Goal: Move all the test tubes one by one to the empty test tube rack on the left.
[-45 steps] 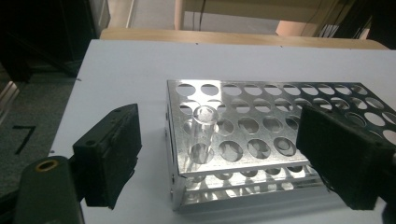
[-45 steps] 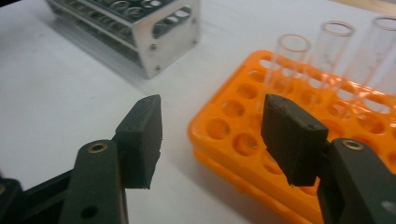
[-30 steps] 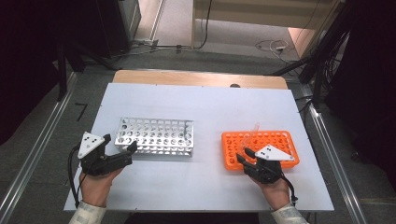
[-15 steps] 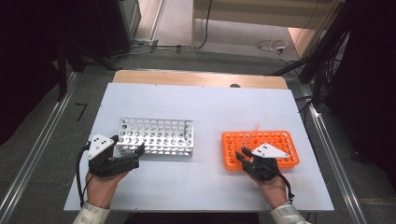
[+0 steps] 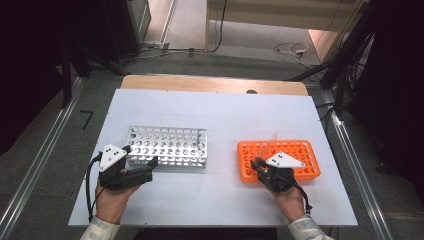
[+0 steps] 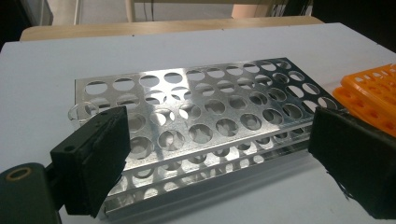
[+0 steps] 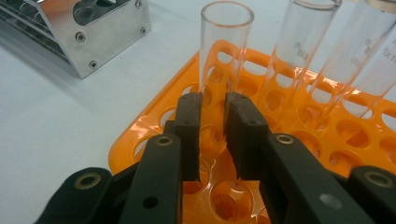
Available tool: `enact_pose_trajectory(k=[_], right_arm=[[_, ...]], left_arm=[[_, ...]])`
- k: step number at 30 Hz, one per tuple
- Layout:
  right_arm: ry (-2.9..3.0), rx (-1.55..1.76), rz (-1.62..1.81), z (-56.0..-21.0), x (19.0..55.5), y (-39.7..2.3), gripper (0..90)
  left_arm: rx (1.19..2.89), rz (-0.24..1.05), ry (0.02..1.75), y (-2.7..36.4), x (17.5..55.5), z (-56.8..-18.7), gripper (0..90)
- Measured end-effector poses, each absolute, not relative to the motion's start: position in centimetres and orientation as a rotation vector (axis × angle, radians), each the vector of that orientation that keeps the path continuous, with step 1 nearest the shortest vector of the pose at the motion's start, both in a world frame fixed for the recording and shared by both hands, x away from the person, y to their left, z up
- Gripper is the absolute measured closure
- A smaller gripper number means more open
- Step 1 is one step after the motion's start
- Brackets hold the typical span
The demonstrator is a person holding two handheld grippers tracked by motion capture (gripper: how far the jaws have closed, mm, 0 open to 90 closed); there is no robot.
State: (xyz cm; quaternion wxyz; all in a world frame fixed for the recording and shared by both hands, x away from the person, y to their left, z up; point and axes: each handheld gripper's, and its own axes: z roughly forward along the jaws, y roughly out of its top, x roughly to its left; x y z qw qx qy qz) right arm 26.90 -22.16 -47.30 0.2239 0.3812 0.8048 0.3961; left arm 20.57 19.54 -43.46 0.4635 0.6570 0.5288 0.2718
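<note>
An orange tube rack [image 5: 311,161] sits at the table's right and holds several clear glass test tubes. My right gripper [image 5: 258,164] is at its near-left corner. In the right gripper view its jaws have just been closing, and the right gripper [image 7: 213,105] now stands shut on one upright test tube [image 7: 224,51] that is still seated in the orange rack [image 7: 140,135]. A silver metal rack [image 5: 167,145] lies at the left. My left gripper [image 5: 142,156] stands open at its near-left corner, the jaws wide apart in front of the metal rack [image 6: 210,102] and touching nothing.
Further test tubes [image 7: 299,46] stand right behind the gripped one. One glass tube [image 6: 79,112] sits in the metal rack's left end. The orange rack's edge [image 6: 373,93] lies close to the metal rack's right end. A wooden strip [image 5: 215,82] borders the table's far edge.
The right gripper's jaws have closed onto the test tube at the orange rack's corner. The left gripper has shifted slightly right along the metal rack's front, still open.
</note>
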Motion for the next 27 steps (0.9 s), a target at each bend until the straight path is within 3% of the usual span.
enact_pose_trajectory(k=[27], right_arm=[[2.187,0.996,1.254,-43.8,24.2,-21.7,73.0]], left_arm=[[1.651,0.629,1.27,18.2,20.5,-43.5,6.8]])
